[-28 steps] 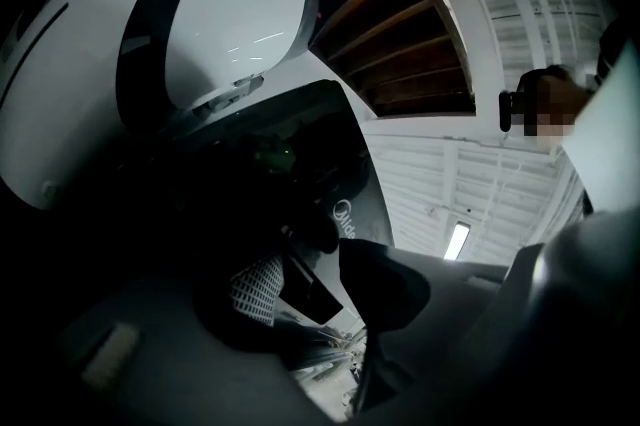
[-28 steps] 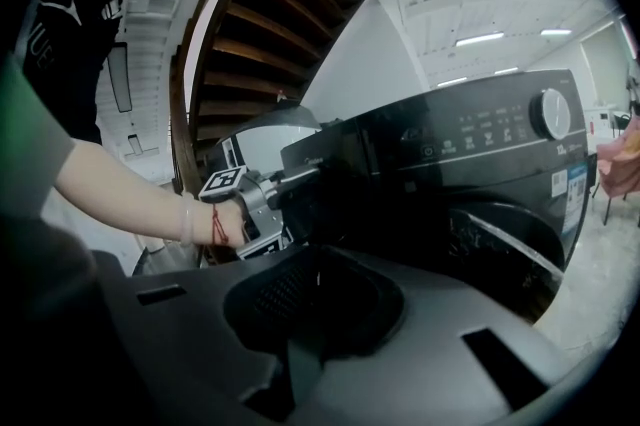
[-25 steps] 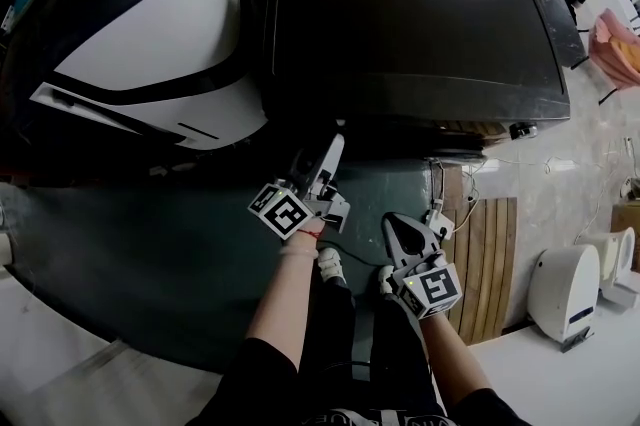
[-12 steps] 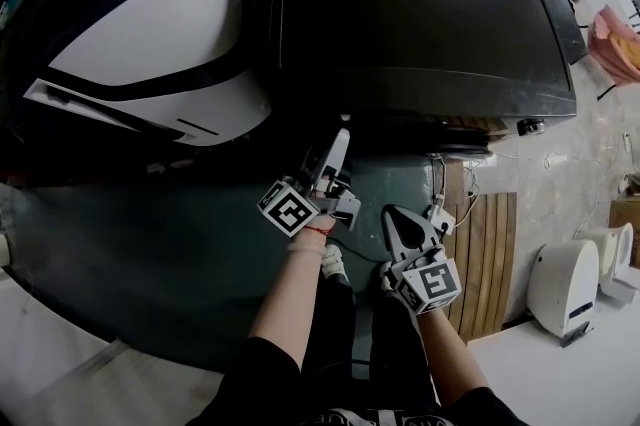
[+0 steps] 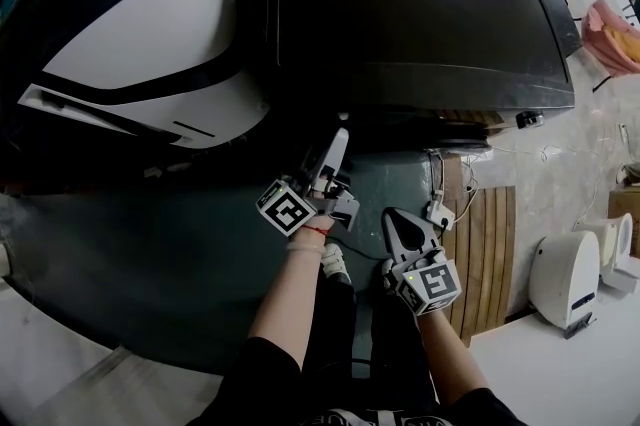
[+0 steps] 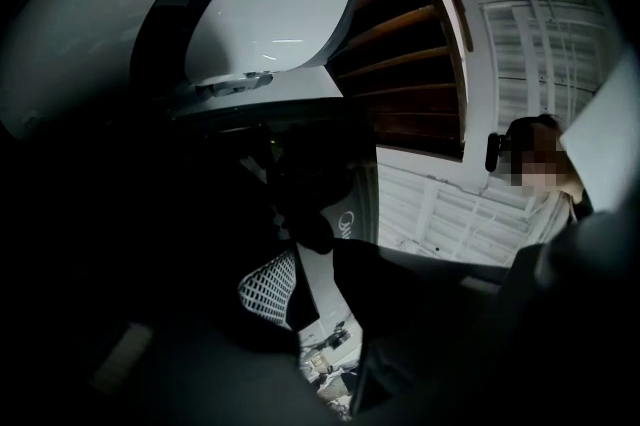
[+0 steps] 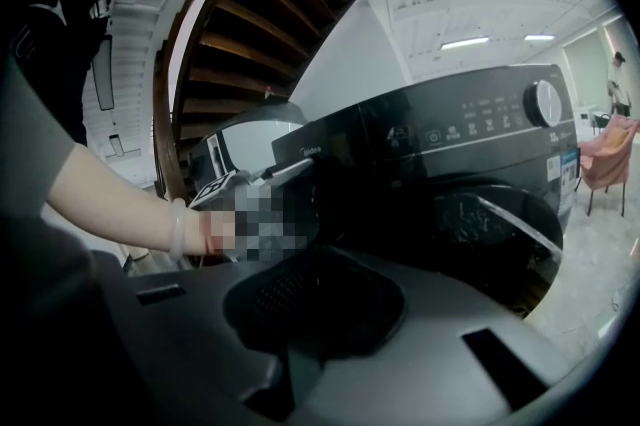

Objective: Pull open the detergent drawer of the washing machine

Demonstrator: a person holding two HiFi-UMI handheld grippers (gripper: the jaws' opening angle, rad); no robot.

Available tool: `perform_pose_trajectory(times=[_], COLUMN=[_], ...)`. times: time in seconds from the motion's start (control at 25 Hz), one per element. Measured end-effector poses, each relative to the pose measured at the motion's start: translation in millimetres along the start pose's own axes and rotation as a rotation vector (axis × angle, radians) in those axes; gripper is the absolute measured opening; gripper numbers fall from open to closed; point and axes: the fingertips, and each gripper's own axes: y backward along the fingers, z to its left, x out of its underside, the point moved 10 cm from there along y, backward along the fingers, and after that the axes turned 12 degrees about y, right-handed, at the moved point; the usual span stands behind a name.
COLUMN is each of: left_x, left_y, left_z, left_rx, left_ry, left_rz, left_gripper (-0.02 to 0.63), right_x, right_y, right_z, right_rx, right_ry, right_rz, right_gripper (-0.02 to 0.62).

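Observation:
The black washing machine fills the upper middle of the head view, which hides its front under the top edge. In the right gripper view its front panel shows a dial, and the detergent drawer's front sits at the upper left corner. My left gripper reaches up to that corner. Its jaws are closing, still apart, with a dark edge between them; one meshed pad shows. The view is too dark to tell any contact. My right gripper hangs lower and to the right, shut and empty.
A white rounded machine stands left of the washer. A cable with a plug lies on the dark floor mat. A wooden slat board, a white appliance and a pink cloth are at the right.
My left gripper has rolled a little while staying at the washer's front edge. The right gripper has hardly moved.

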Motion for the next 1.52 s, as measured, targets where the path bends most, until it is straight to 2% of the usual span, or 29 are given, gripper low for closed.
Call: perform_pose_trajectory(times=[0.48,0.68,1.52], left_x=[4,6,14], left_y=[9,13,26], left_z=[-6,-7,-14], left_rx=[-0.017,-0.012,-0.037], left_ry=[-0.017,-0.024,-0.045], left_rz=[0.037,0.03,0.074], left_gripper=[0.114,0.114,0.11], right_x=[-7,0,7], right_y=[2,7,16], right_z=[7,2,7], right_rx=[0.004,-0.02,-0.042], right_ry=[-0.048,0.006,-0.005], right_rz=[-0.016,-0.013,-0.007], right_gripper=[0.013,0.013,0.012])
